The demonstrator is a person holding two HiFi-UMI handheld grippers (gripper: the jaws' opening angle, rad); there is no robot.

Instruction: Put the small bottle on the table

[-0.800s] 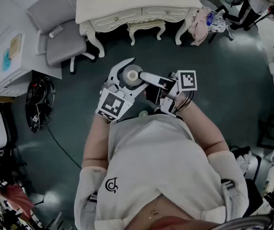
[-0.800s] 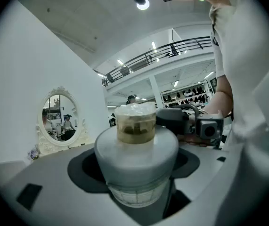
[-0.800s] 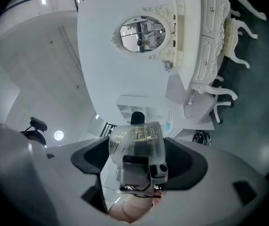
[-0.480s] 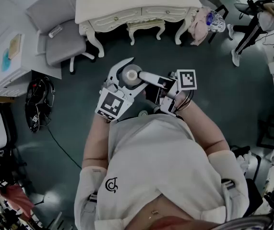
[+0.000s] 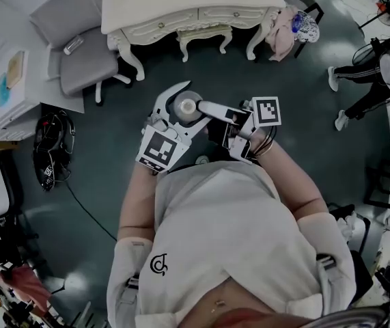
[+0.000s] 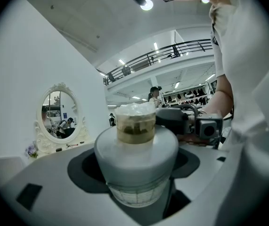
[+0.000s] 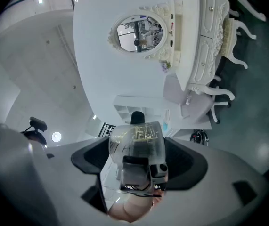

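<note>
The small bottle (image 5: 184, 108), clear with a pale cap, is held upright in front of the person's chest, above the floor. My left gripper (image 5: 179, 109) is shut on its round body (image 6: 136, 164), with a pad against each side. My right gripper (image 5: 205, 111) comes in from the right, rolled on its side. Its jaws stand wide, one above and one below the same bottle (image 7: 136, 145). Its upper finger (image 5: 216, 110) lies at the neck beside the cap, and I see no squeeze. The cream table (image 5: 181, 5) stands further ahead.
A grey chair (image 5: 78, 53) stands left of the table, with a stool (image 5: 205, 38) under it. A white shelf (image 5: 10, 87) and a black bag (image 5: 51, 149) are at the left. Another person's legs (image 5: 369, 80) show at the right. A mirror (image 6: 56, 112) hangs on the wall.
Both grippers and the bottle have stayed put. The head view has shifted slightly, and the person at the right has walked further into view.
</note>
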